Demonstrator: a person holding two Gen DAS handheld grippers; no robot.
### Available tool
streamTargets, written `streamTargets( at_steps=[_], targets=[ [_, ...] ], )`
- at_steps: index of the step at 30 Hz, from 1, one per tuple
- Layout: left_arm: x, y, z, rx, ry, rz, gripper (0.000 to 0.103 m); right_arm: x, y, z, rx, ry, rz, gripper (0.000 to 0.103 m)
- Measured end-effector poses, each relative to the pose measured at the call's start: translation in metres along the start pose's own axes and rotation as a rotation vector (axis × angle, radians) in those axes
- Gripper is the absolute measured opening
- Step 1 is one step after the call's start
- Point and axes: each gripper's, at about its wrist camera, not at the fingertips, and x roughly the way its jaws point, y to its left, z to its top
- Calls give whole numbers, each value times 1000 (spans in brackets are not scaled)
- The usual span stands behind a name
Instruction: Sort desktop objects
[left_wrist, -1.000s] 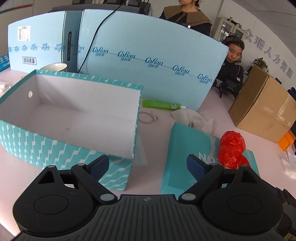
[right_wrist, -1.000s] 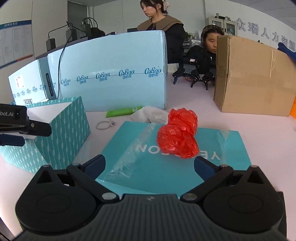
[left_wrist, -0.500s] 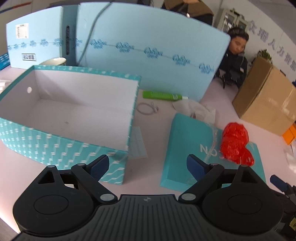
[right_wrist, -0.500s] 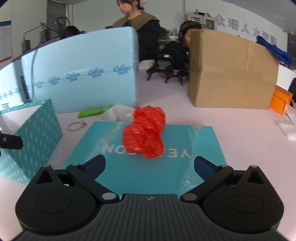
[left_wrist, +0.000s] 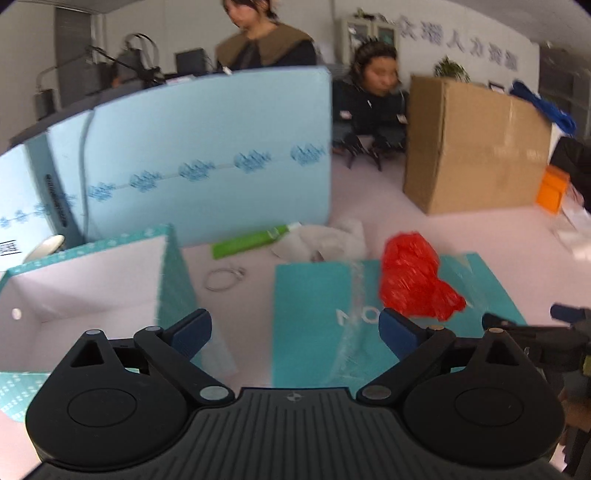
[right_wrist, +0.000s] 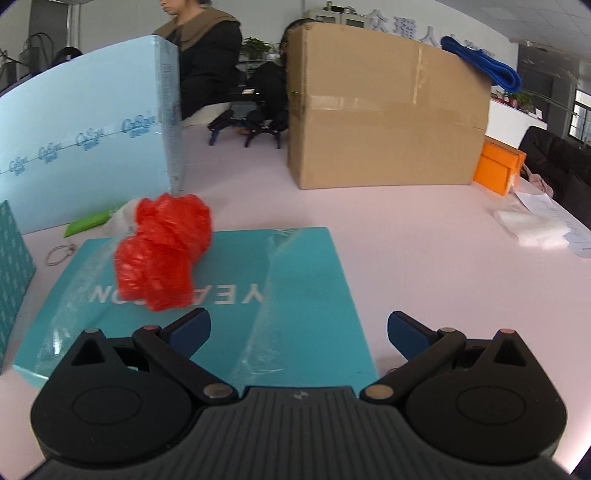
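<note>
Both tools are spread wide and carrying nothing: the left tool (left_wrist: 295, 328) hangs over the gap between the patterned teal box (left_wrist: 173, 273) and the flat teal lid (left_wrist: 314, 314), the right tool (right_wrist: 298, 330) over the lid's (right_wrist: 303, 280) near right corner. Landmark is that lid. The crumpled red bag (right_wrist: 162, 254) sits on top of it, toward its far left, with clear plastic film (right_wrist: 266, 295) draped across it. Only the left view opens up the box's white interior, left of the lid; the right view catches just a sliver of its wall (right_wrist: 11, 266). Beyond the lid's far left edge lie a wire ring (left_wrist: 223, 278), a green tube (left_wrist: 247, 242) and crumpled white tissue (left_wrist: 325, 240), all before the blue foam board (left_wrist: 207, 155). Only the right view shows bare surface (right_wrist: 424, 258) right of the lid, out to white papers (right_wrist: 535, 225) and an orange box (right_wrist: 498, 166), with the cardboard carton (right_wrist: 384, 110) well behind.
</note>
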Motion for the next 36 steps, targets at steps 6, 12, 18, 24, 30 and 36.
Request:
streamTargets(
  at_steps=[6, 12, 18, 24, 30, 36],
  targets=[
    [46, -26, 0, 77, 14, 32, 97, 13, -6, 0, 5, 37, 26, 103],
    [69, -41, -7, 61, 65, -16, 89, 21, -9, 2, 27, 52, 89, 103],
    [90, -45, -9, 30, 183, -66, 11, 27, -12, 5, 39, 62, 134, 102],
    [95, -40, -9, -12, 213, -100, 10, 35, -13, 6, 46, 89, 171, 81],
    [93, -44, -11, 3, 223, -127, 10, 31, 4, 8, 9, 106, 252, 62],
    [89, -44, -13, 8, 229, -136, 10, 26, 7, 7, 29, 122, 265, 62]
  ],
)
